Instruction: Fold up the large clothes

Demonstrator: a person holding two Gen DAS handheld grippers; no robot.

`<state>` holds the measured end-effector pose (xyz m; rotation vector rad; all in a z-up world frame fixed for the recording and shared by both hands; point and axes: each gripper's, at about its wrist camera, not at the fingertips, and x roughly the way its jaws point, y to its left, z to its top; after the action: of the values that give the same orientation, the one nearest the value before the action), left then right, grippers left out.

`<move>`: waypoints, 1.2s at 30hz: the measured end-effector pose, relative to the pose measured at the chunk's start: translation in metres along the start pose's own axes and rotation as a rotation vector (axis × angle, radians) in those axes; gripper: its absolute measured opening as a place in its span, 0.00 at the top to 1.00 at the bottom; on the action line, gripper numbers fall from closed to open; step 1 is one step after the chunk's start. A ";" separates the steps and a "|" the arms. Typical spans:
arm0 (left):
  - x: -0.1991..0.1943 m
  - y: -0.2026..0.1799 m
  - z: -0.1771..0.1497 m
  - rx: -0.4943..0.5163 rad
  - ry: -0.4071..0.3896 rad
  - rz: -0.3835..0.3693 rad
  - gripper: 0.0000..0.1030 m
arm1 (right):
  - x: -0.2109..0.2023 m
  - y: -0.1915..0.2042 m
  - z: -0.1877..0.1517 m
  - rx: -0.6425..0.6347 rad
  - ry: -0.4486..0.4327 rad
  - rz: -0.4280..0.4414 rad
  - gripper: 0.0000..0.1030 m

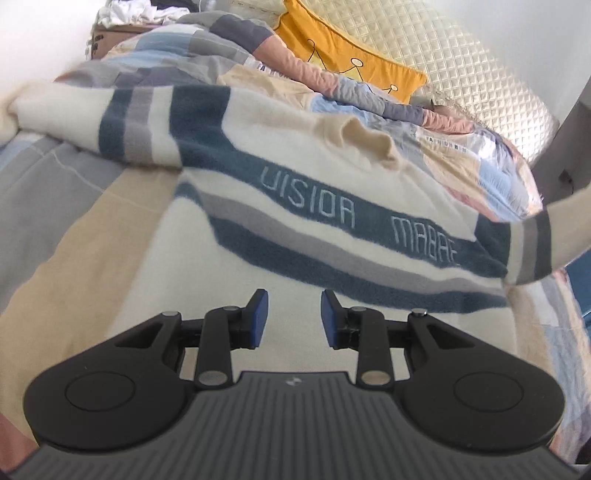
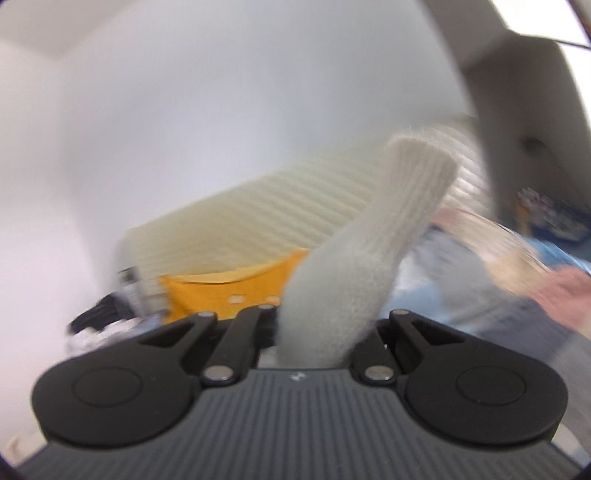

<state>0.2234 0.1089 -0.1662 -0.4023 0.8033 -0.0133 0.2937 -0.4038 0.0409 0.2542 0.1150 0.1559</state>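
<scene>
A cream sweater (image 1: pixel 295 177) with blue and grey stripes and pale lettering lies spread on the bed in the left wrist view. My left gripper (image 1: pixel 294 317) hovers over its lower hem, open, with nothing between the blue pads (image 1: pixel 258 317). One sleeve lies bunched across the far left. The other sleeve (image 1: pixel 535 240) rises off the bed at the right edge. In the blurred right wrist view that cream sleeve (image 2: pixel 369 251) sticks up out of my right gripper (image 2: pixel 321 328), which is shut on it; the fingertips are hidden by the cloth.
A patchwork bedcover (image 1: pixel 74 206) lies under the sweater. At the bed's head are a yellow cushion (image 1: pixel 343 48) and a quilted cream headboard (image 1: pixel 461 62). A heap of clothes (image 1: pixel 140 11) sits on a cardboard box (image 1: pixel 107 37) at the far left. White walls surround the bed.
</scene>
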 end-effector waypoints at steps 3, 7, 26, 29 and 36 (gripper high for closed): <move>-0.009 0.010 -0.001 -0.031 -0.019 -0.019 0.65 | -0.008 0.070 -0.003 -0.139 0.013 0.073 0.88; -0.026 0.026 0.002 -0.066 -0.062 -0.049 0.65 | -0.019 0.154 -0.037 -0.309 0.049 0.153 0.88; -0.046 0.098 0.010 -0.229 -0.117 -0.071 0.62 | -0.051 0.318 -0.322 -0.608 0.520 0.356 0.86; -0.043 0.095 0.009 -0.201 -0.120 -0.085 0.62 | -0.048 0.317 -0.326 -0.593 0.581 0.353 0.83; -0.049 0.082 0.010 -0.137 -0.146 -0.131 0.60 | -0.083 0.318 -0.297 -0.562 0.632 0.439 0.36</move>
<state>0.1847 0.1957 -0.1553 -0.5783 0.6345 -0.0511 0.1290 -0.0418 -0.1542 -0.3468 0.6326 0.6919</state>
